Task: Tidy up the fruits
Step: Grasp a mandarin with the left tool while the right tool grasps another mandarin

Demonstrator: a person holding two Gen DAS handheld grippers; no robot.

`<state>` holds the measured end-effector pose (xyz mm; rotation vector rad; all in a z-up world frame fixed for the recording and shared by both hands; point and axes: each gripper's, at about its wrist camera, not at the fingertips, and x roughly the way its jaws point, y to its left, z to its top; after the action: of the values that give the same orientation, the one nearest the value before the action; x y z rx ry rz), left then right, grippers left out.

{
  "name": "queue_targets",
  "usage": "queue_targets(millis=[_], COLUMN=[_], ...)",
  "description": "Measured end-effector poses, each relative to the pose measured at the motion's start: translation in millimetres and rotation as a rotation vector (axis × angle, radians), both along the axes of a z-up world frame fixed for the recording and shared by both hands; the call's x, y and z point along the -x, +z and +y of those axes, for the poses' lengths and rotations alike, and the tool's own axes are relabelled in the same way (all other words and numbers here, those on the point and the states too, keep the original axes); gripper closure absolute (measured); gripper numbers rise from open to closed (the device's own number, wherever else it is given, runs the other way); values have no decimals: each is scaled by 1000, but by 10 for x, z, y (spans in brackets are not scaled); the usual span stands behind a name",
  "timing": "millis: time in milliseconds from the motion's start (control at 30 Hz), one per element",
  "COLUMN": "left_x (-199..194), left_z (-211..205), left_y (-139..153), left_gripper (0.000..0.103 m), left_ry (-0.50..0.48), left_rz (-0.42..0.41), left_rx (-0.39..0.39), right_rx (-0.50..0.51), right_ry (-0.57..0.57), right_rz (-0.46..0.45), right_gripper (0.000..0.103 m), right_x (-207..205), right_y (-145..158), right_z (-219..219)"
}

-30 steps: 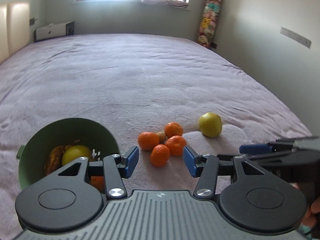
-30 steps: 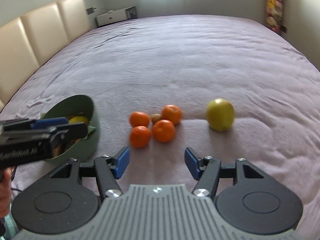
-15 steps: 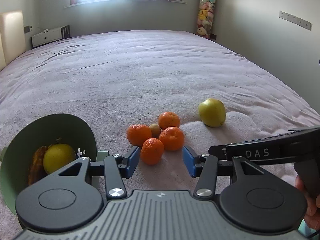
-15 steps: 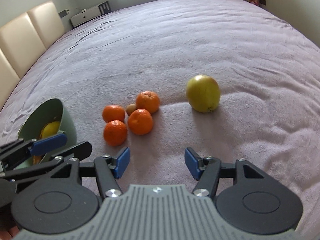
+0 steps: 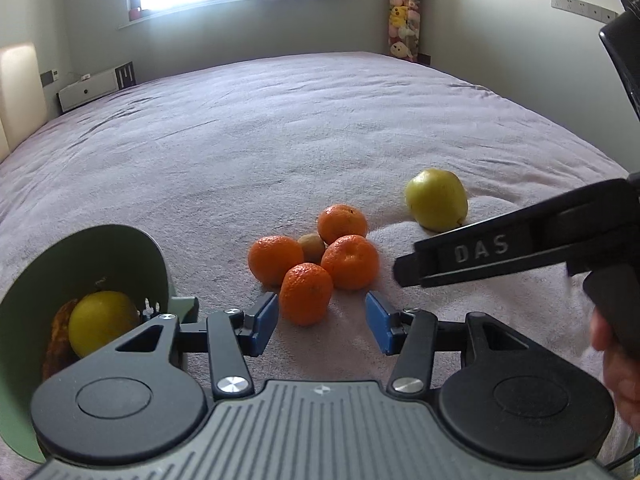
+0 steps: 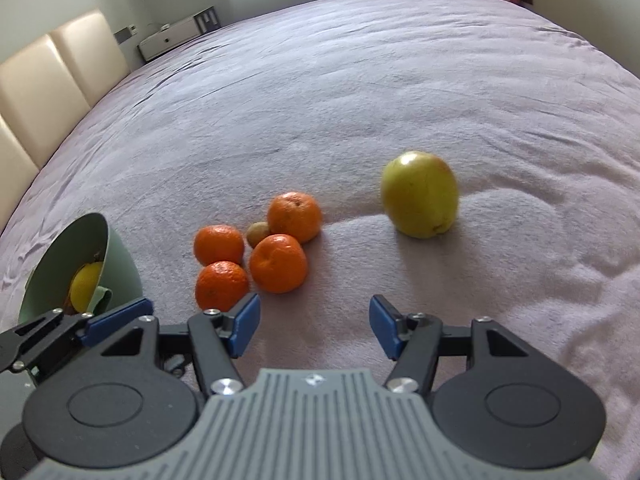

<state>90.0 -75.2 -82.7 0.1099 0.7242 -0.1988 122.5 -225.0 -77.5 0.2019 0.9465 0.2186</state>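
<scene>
Several orange tangerines (image 5: 306, 292) (image 6: 278, 262) lie clustered around a small brown fruit (image 5: 312, 246) on the pink bedspread. A yellow-green apple (image 5: 436, 199) (image 6: 419, 194) lies to their right. A green bowl (image 5: 116, 256) (image 6: 120, 264) lies tipped at the left with a yellow fruit (image 5: 102, 320) inside. My left gripper (image 5: 322, 322) is open, its pads just short of the nearest tangerine. My right gripper (image 6: 314, 326) is open and empty, in front of the fruits, and it also shows side-on in the left wrist view (image 5: 408, 270).
The wide pink bed (image 5: 280, 128) stretches back to a window wall. A cream padded headboard (image 6: 48, 88) runs along the left. A white cabinet (image 5: 92, 90) and a hanging column of plush toys (image 5: 402, 24) stand at the far end.
Both grippers have moved forward and down towards the fruit cluster. The nearest tangerine now sits just ahead of my left pads. The right gripper has closed in on the cluster from the right.
</scene>
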Motion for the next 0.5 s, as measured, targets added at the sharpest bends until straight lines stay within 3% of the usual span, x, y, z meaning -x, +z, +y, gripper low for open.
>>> queue_targets(millis=[500], left_x=[-80], left_z=[-142], left_y=[-217], left_gripper=[40], left_ry=[-10], left_rz=[-9], left_rx=[-151], right_rx=[-47], right_ry=[-1], right_rz=[22], right_gripper=[44], right_x=[-245], right_y=[-196], right_z=[64])
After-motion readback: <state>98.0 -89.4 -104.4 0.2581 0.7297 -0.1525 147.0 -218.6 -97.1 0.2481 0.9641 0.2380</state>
